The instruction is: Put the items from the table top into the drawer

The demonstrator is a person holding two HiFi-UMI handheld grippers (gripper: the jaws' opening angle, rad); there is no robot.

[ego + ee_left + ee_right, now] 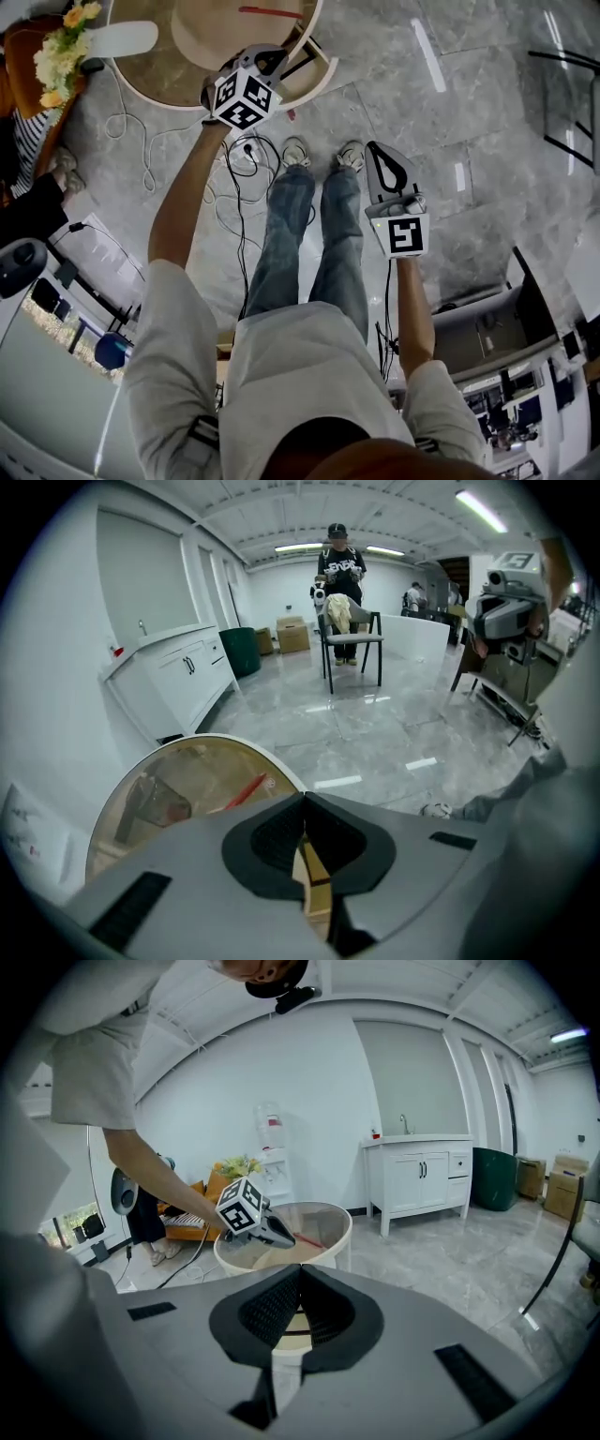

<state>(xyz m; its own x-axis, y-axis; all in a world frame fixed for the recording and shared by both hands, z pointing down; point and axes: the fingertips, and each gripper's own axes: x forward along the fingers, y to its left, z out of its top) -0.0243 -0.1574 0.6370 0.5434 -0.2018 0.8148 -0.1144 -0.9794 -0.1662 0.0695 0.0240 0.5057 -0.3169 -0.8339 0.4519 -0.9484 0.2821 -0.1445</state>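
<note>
Since the pen [270, 11] still lies on the table [155, 70], the task is judged barely begun; the left gripper [278, 59], above the table's edge, and the right gripper [373, 150] are both pressed together, empty.

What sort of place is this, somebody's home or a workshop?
Likely a lab or test space dressed like a home: a white sink cabinet, a round table, and loose cables trailing over a polished stone floor.

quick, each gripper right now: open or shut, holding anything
Left gripper: shut, holding nothing.
Right gripper: shut, holding nothing.
</note>
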